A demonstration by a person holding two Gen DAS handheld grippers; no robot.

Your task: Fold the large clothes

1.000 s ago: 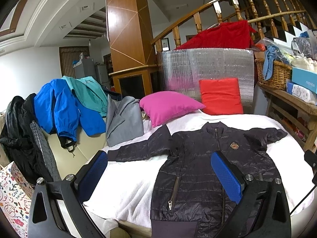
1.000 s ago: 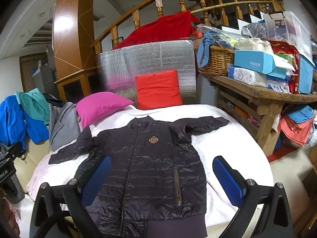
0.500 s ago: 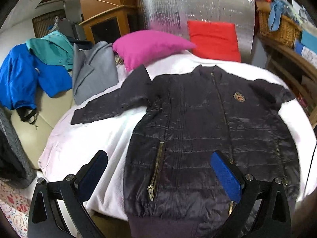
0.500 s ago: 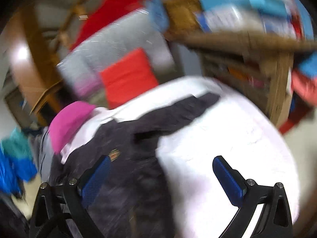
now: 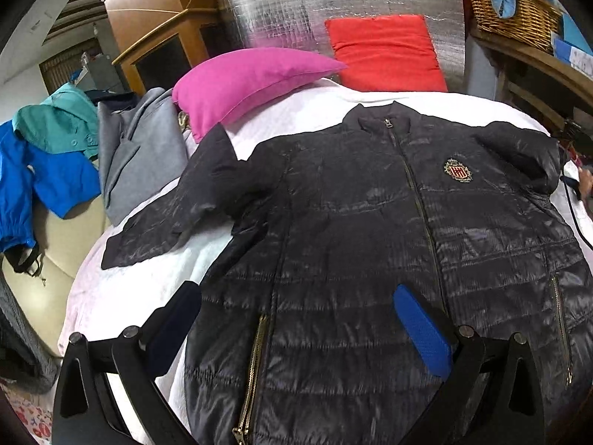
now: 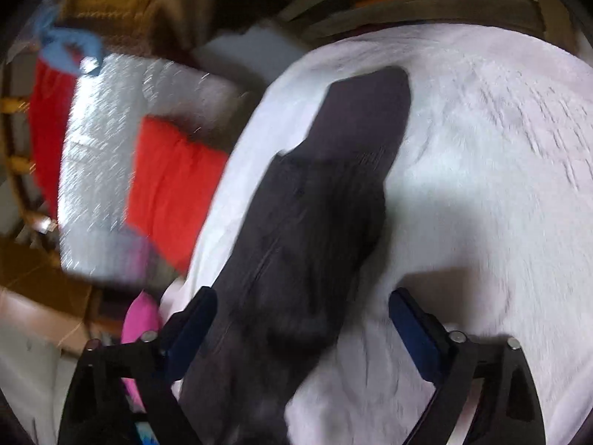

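Note:
A black quilted jacket (image 5: 370, 230) lies flat, front up and zipped, on a white-covered bed (image 5: 141, 289), both sleeves spread out. My left gripper (image 5: 296, 326) is open and empty, low over the jacket's lower left front by a pocket zip. My right gripper (image 6: 300, 330) is open and empty just over the jacket's right sleeve (image 6: 315, 204), which runs away between the fingers; this view is blurred.
A pink pillow (image 5: 252, 78) and a red cushion (image 5: 385, 52) lie at the bed's head against silver foil. A grey garment (image 5: 137, 155) and blue and teal jackets (image 5: 44, 163) hang at the left. A wooden shelf with a wicker basket (image 5: 507, 11) stands at the right.
Both grippers have moved down and in toward the jacket. The right one swung right and now hangs over the right sleeve. The jacket has not moved.

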